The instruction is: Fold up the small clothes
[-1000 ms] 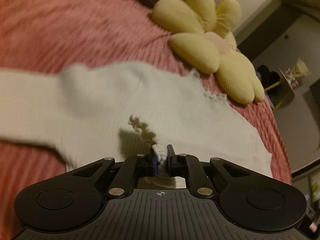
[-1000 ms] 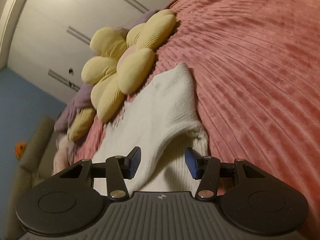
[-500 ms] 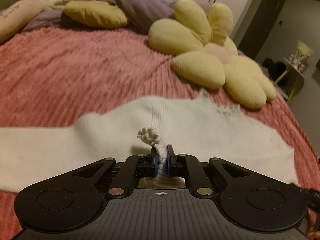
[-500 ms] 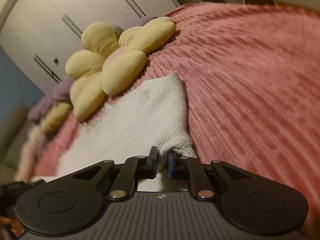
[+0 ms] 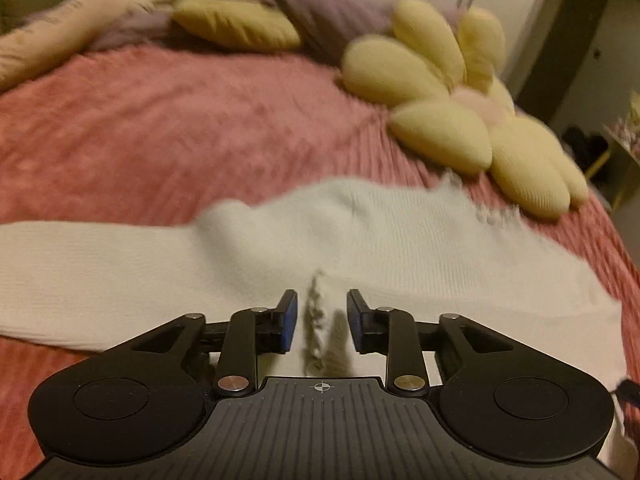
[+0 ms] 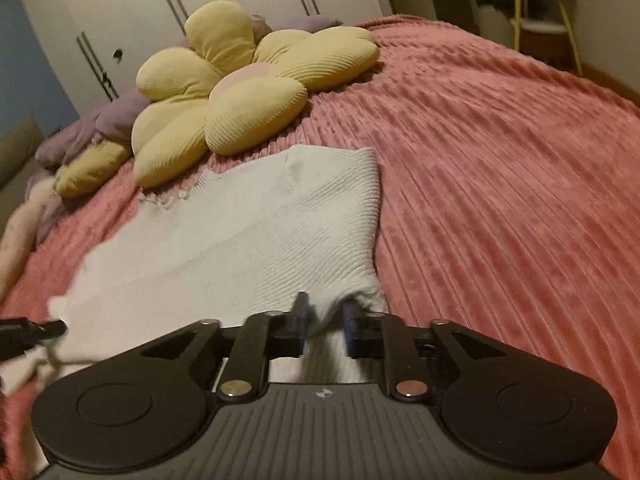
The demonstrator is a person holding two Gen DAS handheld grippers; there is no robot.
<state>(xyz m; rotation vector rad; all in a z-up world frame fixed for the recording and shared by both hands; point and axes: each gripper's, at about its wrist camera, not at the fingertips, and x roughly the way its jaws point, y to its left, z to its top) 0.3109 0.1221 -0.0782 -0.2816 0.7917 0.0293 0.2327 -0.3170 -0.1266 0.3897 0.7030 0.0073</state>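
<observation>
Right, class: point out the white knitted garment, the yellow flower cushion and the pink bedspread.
white knitted garment point(image 6: 256, 240): right wrist view, middle of its ribbed body.
yellow flower cushion point(image 6: 256, 76): right wrist view, its pinkish centre.
pink bedspread point(image 5: 160, 128): left wrist view, bare stretch beyond the garment.

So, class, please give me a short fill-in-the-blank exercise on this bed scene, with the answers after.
1. The white garment lies on a ____ bedspread.
2. The yellow cushion is shaped like a ____.
3. The left gripper has its jaws ____, a frilly edge between them.
4. The wardrobe doors stand behind the ____.

Answers: pink; flower; open; cushion
</observation>
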